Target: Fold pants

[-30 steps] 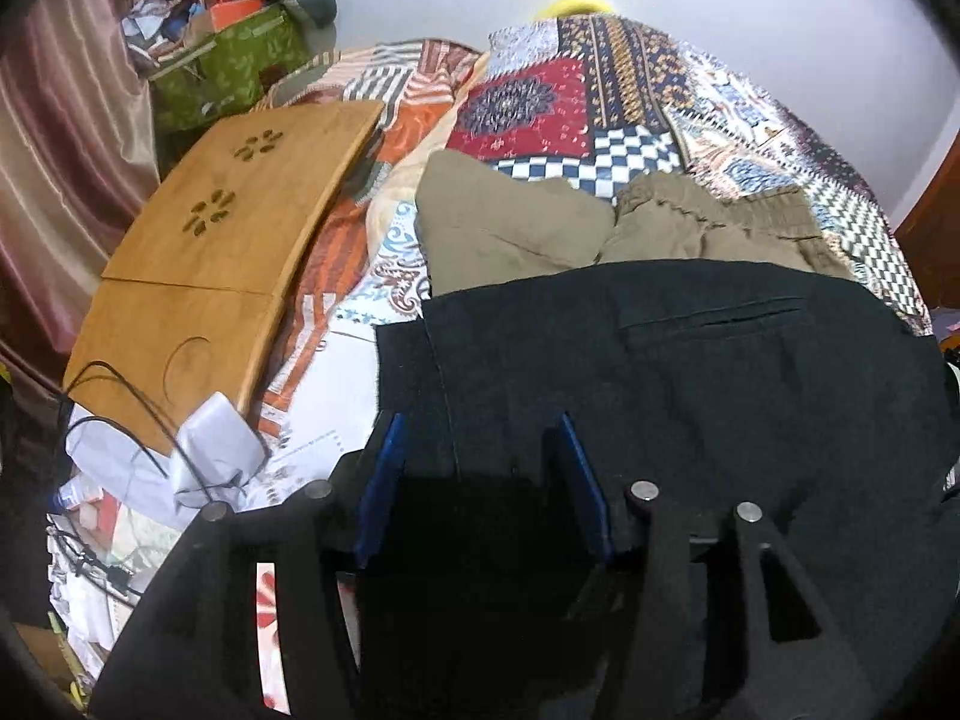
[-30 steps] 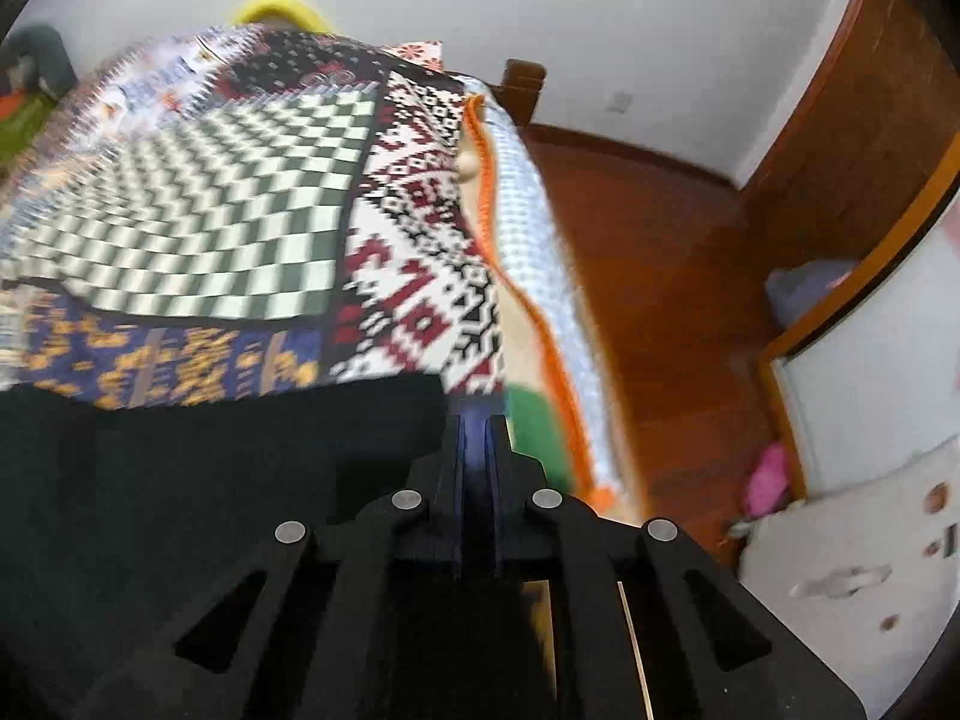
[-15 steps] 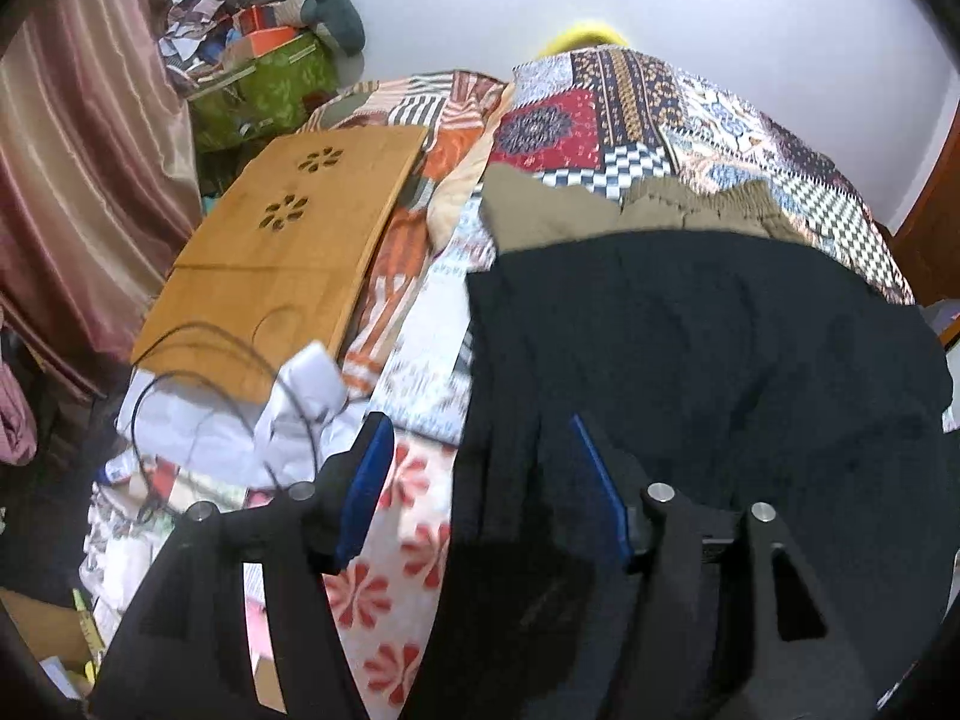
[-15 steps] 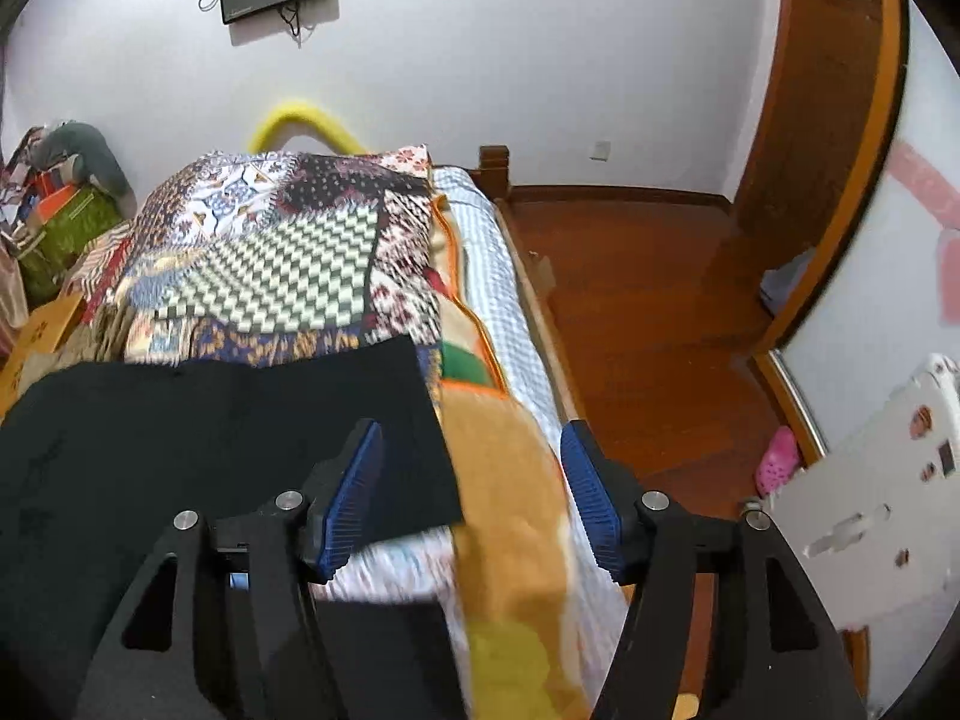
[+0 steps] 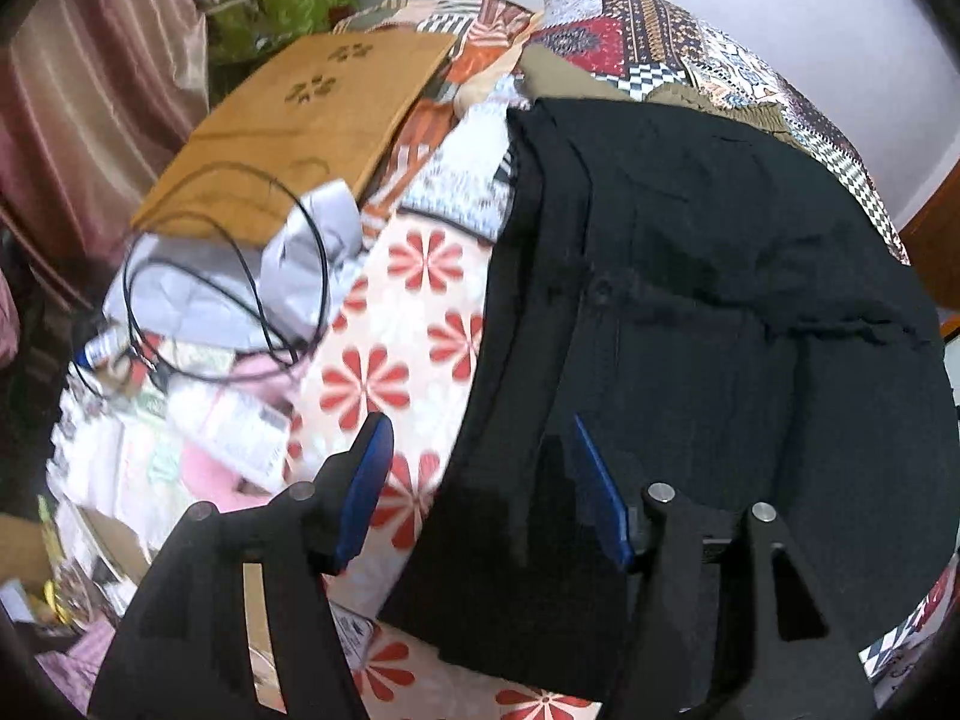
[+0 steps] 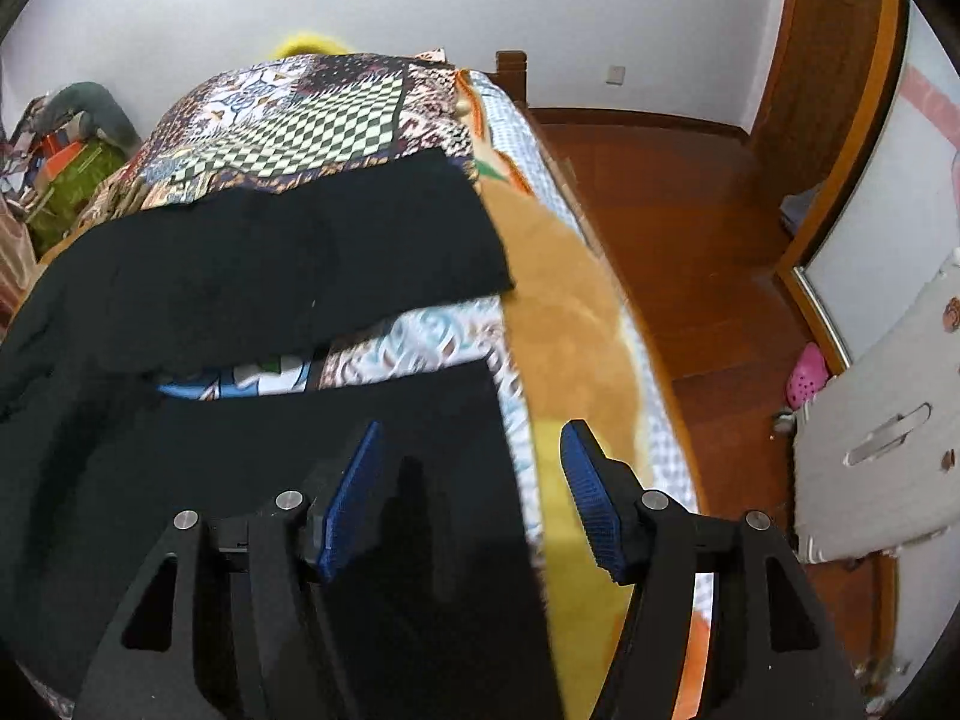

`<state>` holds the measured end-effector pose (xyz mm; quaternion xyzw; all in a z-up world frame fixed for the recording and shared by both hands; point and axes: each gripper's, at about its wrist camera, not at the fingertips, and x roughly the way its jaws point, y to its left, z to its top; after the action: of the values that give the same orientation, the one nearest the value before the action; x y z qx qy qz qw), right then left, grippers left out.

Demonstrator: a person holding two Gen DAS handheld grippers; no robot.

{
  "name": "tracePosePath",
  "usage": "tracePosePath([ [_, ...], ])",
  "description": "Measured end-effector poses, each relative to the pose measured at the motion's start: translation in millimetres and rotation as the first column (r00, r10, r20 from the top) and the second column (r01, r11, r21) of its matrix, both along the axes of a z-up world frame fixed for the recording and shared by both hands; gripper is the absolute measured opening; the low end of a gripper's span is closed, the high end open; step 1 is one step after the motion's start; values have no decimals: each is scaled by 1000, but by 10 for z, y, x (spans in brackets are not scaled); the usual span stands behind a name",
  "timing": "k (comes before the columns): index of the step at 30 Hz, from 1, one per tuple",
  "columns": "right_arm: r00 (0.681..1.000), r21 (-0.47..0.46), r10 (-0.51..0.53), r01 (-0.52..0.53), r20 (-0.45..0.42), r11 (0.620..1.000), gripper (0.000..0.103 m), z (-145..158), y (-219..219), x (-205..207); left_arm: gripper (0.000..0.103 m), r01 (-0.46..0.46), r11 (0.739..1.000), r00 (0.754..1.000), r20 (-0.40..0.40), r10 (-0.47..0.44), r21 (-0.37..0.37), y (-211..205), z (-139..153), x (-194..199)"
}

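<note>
The bed (image 6: 600, 324) fills both views, covered by a patchwork quilt (image 6: 300, 114) of checks and batik prints, with a red-flowered sheet (image 5: 384, 360) at the left side and an orange-tan blanket (image 6: 564, 312) along the right edge.

The black pants (image 5: 720, 312) lie spread flat on the bed, the largest loose item. In the left wrist view they cover everything from 12 o'clock round to 5 o'clock, with their left edge running down the middle of the picture. In the right wrist view the two legs part: one reaches toward 12 o'clock and ends in a hem over the quilt, the other lies at 6 o'clock under the tool, with a strip of bedding between them.

A wooden lap tray (image 5: 300, 120) rests at 10 o'clock in the left view, well apart from the pants. Below it sit crumpled white cloth, a looped black cable (image 5: 240, 276) and scattered papers. A sliver of khaki garment (image 5: 558, 75) shows at 12 o'clock, just beyond the pants.

The left gripper (image 5: 480, 480) hangs released over the pants' left edge, blue pads apart and pressing on nothing; its jaws have been widening over the last second. The right gripper (image 6: 474, 480) is also released, standing over the near leg's outer edge, its jaws apart after springing open within the last second. Neither holds fabric.

The wooden floor (image 6: 690, 228) lies at 2 o'clock in the right view.
</note>
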<state>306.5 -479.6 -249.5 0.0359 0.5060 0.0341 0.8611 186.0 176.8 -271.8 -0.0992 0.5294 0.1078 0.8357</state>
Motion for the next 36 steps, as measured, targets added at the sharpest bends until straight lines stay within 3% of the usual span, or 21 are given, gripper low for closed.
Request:
tracePosePath([
  [4,998,-2,-30,30,-52,1000,58,-147,5,9,63,-8,1000,999,-54,8,-16,-45,-210,10],
  [9,997,53,-48,51,-65,997,58,-204,-62,-8,70,-10,1000,999,-46,9,-12,-100,-252,46],
  [14,996,68,-61,65,-62,996,58,-214,-74,66,69,-29,999,999,-43,28,-30,-65,-265,58],
  [17,998,41,-46,48,-43,998,53,-203,0,136,60,-26,999,999,-34,25,-35,-88,-258,49],
  [19,999,27,-34,34,-34,999,52,-210,31,183,48,-29,998,999,-30,28,-48,-78,-250,44],
  [25,999,-25,-9,8,-38,1000,25,-278,72,235,27,-33,998,999,-32,31,-62,-90,-246,39],
  [27,1000,-55,2,-3,-25,998,23,-266,99,212,21,-28,998,999,-32,26,-64,-114,-240,34],
  [30,1000,-106,12,-12,-3,994,18,-224,112,173,17,-13,999,999,-34,12,-36,-173,-227,21],
  [32,1000,-149,-9,10,8,989,4,-203,62,159,16,-6,1000,999,-35,5,-25,-190,-225,1],
  [36,999,-91,-44,44,-4,995,4,-188,-100,179,16,-14,999,999,-31,13,-37,-164,-242,-47],
])
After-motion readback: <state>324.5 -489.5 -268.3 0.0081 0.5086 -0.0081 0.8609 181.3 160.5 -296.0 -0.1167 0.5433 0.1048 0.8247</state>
